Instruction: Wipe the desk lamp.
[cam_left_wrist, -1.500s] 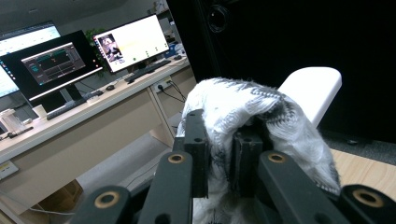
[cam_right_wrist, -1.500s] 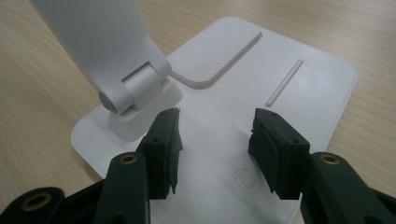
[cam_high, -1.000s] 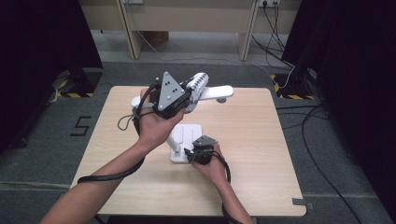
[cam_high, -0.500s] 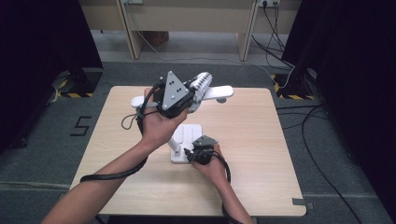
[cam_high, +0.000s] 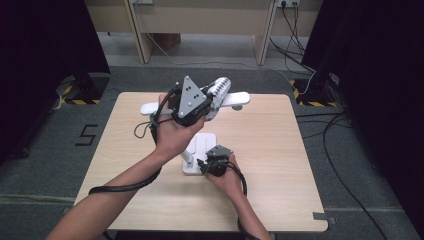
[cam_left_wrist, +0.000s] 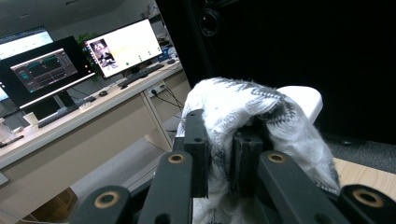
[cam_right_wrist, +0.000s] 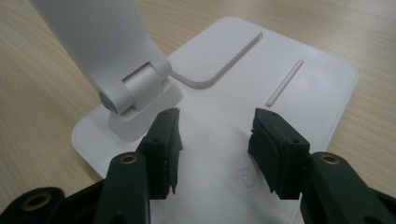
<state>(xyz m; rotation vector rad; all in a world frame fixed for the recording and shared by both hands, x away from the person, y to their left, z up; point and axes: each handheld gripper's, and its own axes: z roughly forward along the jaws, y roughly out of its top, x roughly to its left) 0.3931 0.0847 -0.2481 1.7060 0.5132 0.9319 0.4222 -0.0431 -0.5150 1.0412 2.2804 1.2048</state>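
The left tool (cam_high: 209, 102) grips a white-grey cloth (cam_left_wrist: 261, 116) at the lamp head (cam_high: 235, 99), far side of the worktop (cam_high: 280, 190). The right tool (cam_right_wrist: 215, 140), jaws apart, presses the lamp base (cam_right_wrist: 299, 79).

Cloth (cam_left_wrist: 252, 107) between the left gripper's (cam_left_wrist: 219, 140) black jaws: white, grey-patterned. Lamp base (cam_right_wrist: 299, 79) under the right gripper (cam_right_wrist: 215, 144): plain white.

Grey carpet floor (cam_high: 60, 150), black curtains (cam_high: 45, 45), desk (cam_left_wrist: 70, 126) with lit monitors (cam_left_wrist: 123, 46).
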